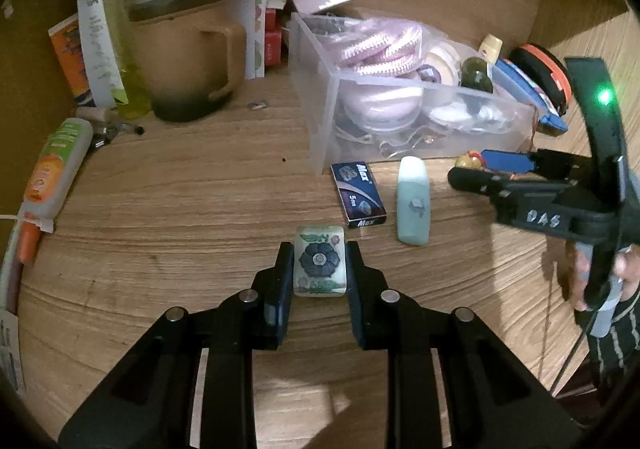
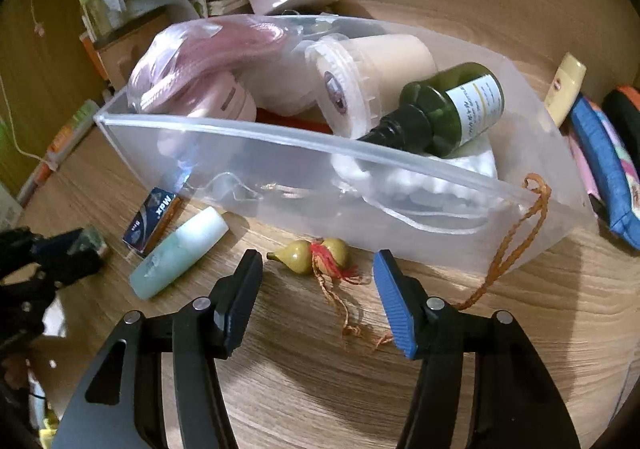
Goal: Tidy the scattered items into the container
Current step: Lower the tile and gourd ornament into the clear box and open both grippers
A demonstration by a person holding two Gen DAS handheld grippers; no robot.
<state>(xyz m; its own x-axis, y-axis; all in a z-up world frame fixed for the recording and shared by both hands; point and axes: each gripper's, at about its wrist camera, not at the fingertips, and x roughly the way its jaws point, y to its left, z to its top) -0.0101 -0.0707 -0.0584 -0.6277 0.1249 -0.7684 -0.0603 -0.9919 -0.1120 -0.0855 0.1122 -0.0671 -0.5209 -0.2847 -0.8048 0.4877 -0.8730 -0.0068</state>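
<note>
My left gripper [image 1: 320, 253] is shut on a small white tile with a blue flower [image 1: 319, 265], low over the wooden table. In the right wrist view my right gripper [image 2: 317, 255] stands open around a yellow gourd charm [image 2: 304, 255] with a red tassel and orange cord; its pads are clear of the charm. Just beyond it is the clear plastic container [image 2: 280, 169], holding a green bottle [image 2: 452, 109], a white tub and a pink bag. A Max staples box [image 1: 359, 195] and a pale green tube [image 1: 414, 205] lie in front of the container [image 1: 332, 121].
A tan mug [image 1: 188, 61] and papers stand at the back left. An orange and green tube [image 1: 56, 169] lies by the left edge. A blue pouch [image 2: 600, 165] and a cream tube [image 2: 566, 87] sit right of the container. A hand [image 1: 628, 277] holds the right gripper.
</note>
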